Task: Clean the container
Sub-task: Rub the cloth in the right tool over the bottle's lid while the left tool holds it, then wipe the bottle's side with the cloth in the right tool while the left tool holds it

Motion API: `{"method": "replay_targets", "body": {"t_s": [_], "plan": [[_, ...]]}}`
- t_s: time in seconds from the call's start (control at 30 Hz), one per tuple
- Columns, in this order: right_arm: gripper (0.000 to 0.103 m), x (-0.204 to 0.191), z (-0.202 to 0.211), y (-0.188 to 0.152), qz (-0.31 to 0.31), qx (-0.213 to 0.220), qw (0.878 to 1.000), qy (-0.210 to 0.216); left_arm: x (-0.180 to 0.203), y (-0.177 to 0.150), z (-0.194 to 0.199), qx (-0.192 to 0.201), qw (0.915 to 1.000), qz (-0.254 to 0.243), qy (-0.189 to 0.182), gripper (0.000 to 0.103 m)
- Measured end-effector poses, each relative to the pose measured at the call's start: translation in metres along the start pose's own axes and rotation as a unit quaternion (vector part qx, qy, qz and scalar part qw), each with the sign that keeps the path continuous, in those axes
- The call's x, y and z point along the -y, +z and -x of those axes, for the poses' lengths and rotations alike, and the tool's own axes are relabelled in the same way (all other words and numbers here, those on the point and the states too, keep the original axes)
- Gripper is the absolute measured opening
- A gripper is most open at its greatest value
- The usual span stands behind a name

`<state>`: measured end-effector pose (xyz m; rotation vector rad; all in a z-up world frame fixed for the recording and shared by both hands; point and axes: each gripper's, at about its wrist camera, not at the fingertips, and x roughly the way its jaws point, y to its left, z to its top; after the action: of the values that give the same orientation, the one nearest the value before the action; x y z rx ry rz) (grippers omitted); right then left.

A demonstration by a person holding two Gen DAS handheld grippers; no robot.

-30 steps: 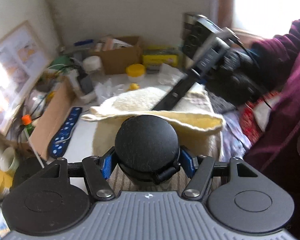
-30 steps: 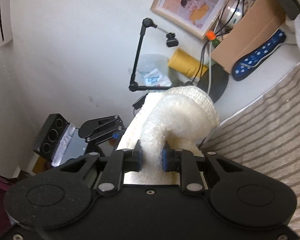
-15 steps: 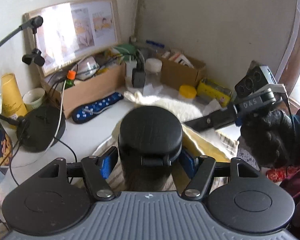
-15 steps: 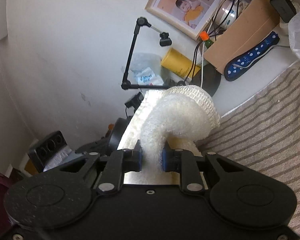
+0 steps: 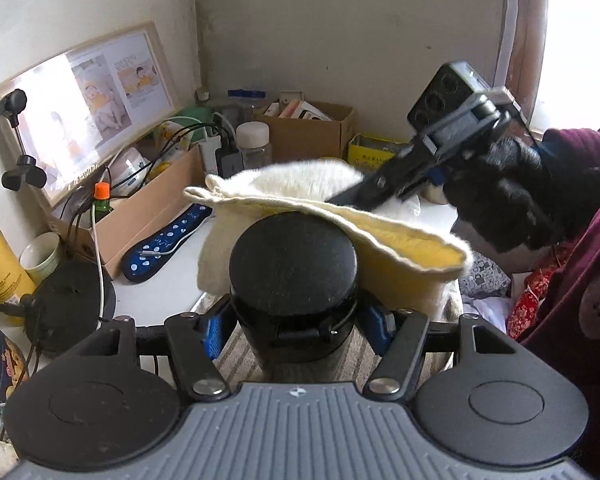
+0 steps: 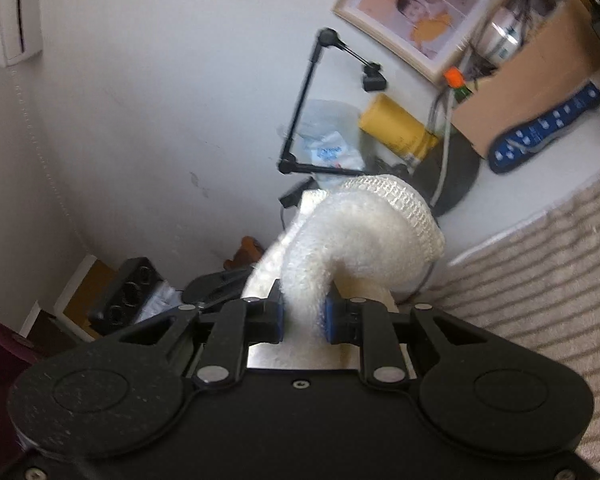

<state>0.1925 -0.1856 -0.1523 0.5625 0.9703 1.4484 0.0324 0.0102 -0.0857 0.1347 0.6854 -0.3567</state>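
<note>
A dark container with a round black lid (image 5: pixel 294 256) stands upright between the blue pads of my left gripper (image 5: pixel 296 332), which is shut on its body. A cream cloth (image 5: pixel 300 184) with a yellow underside hangs just behind the lid and its edge touches the lid's far rim. My right gripper (image 5: pixel 364 192), held by a black-gloved hand (image 5: pixel 500 200), pinches that cloth from the right. In the right wrist view the cloth (image 6: pixel 372 232) curls up out of the right gripper (image 6: pixel 303 316), whose pads are shut on it. The container's lower part is hidden behind the left gripper.
A cardboard box (image 5: pixel 152 208), a blue power strip (image 5: pixel 168 240), cables, a jar (image 5: pixel 254 144) and a yellow tin (image 5: pixel 374 152) crowd the back of the white table. A black stand base (image 5: pixel 68 300), cup (image 5: pixel 40 256) and yellow tube (image 5: pixel 0 268) sit left. A striped mat (image 6: pixel 540 280) lies under the work.
The left wrist view has swung and rolled toward the corner with the framed picture. The right gripper and cloth rose from the table to just behind the lid. Both grips hold.
</note>
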Motion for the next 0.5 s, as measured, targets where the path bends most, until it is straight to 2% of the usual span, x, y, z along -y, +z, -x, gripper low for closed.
{"method": "replay_targets", "body": {"t_s": [0.23, 0.5], "plan": [[0.018, 0.023, -0.011, -0.009, -0.019, -0.019, 0.999, -0.033, 0.001, -0.004, 0.003, 0.003, 1.0, 0.001, 0.005, 0.064], [0.018, 0.036, -0.025, -0.013, 0.013, -0.058, 0.994, -0.097, 0.003, -0.005, 0.006, 0.003, 0.9999, 0.004, 0.009, 0.064]]}}
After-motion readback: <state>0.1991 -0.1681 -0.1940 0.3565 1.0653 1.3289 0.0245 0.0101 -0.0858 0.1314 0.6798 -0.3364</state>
